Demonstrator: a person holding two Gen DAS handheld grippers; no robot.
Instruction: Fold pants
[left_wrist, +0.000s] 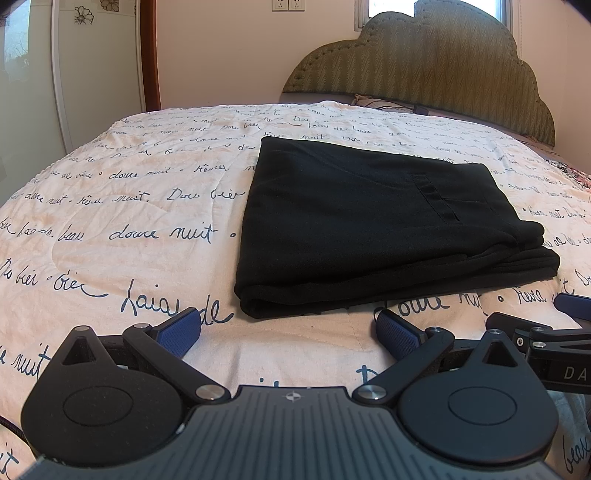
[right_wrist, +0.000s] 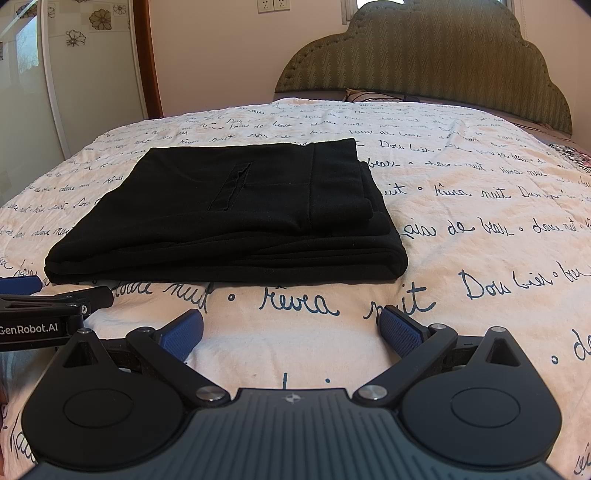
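On script-print quilt (left_wrist: 147, 206) — folded black pants (left_wrist: 369, 229); green headboard (left_wrist: 424, 62) behind.

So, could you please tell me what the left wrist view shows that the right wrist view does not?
Only the left wrist view shows the left claw head-on, wide open, and the pants' rounded fold at their near left corner. Only the right wrist view shows the right claw head-on, also wide open, the stepped layer edges on the pants' right side, and the "GenRobot.AI" lettering on the other tool. Both show the black pants folded into a neat stack on the script-printed quilt, untouched, with the green headboard behind.
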